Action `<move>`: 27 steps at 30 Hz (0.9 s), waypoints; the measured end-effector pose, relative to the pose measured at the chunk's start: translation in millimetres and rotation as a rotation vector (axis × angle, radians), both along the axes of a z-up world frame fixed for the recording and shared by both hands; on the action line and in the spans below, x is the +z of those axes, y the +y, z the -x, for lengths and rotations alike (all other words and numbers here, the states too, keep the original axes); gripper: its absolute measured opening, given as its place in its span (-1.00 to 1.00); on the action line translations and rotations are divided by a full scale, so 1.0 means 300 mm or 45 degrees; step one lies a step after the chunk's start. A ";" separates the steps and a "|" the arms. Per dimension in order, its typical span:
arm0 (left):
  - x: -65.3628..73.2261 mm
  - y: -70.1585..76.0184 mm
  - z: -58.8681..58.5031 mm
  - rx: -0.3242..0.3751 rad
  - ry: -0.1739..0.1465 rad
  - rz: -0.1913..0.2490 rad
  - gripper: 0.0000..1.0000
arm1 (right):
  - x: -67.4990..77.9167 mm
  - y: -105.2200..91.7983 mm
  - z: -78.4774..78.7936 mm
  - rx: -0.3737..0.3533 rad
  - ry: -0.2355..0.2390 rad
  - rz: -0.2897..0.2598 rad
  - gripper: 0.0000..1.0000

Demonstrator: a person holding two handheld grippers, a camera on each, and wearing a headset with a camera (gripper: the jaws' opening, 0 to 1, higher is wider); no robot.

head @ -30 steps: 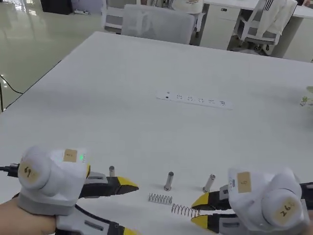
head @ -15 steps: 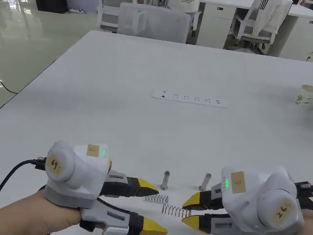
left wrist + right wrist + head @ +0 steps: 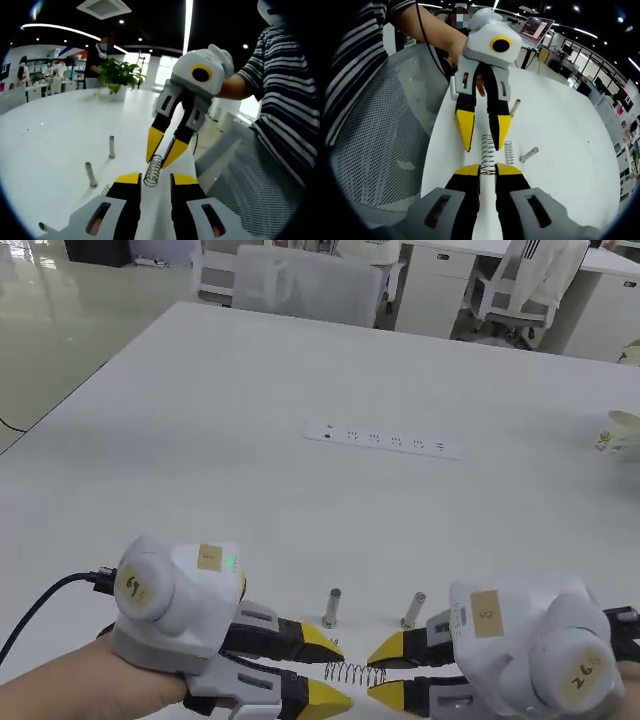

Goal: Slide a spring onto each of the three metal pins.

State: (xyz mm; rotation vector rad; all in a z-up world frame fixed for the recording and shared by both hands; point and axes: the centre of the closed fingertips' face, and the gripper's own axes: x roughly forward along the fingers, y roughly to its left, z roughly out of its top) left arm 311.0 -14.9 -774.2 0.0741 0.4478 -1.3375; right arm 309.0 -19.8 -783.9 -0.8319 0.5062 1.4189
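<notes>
While the spring (image 3: 355, 673) is lying on the table (image 3: 250, 490) at the bottom centre of the head view, the two grippers are facing each other across it. The left gripper (image 3: 330, 672), lower left, is holding its jaws parted wider than the coil, with one end between the tips. The right gripper (image 3: 385, 672), lower right, is flanking the other end with a narrow gap; whether it is pinching cannot be told. A metal pin (image 3: 332, 607) and a second pin (image 3: 413, 610) are standing just above the spring. A second spring (image 3: 509, 151) is lying right of centre in the right gripper view. A third pin (image 3: 45, 228) is showing at the lower left of the left gripper view.
</notes>
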 end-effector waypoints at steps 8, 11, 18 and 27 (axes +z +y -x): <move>-0.003 0.002 0.000 -0.010 -0.018 -0.010 -0.93 | -0.003 -0.001 0.012 0.020 0.008 0.007 -0.85; -0.004 0.001 0.004 -0.026 -0.035 -0.015 -0.95 | -0.003 -0.001 0.014 0.024 0.010 0.010 -0.85; 0.002 0.003 0.014 -0.060 -0.048 -0.008 -0.96 | 0.000 0.001 0.021 0.019 0.037 -0.009 -0.84; 0.011 0.003 0.028 -0.090 -0.031 0.007 -0.96 | 0.011 -0.003 0.034 -0.027 0.096 -0.065 -0.81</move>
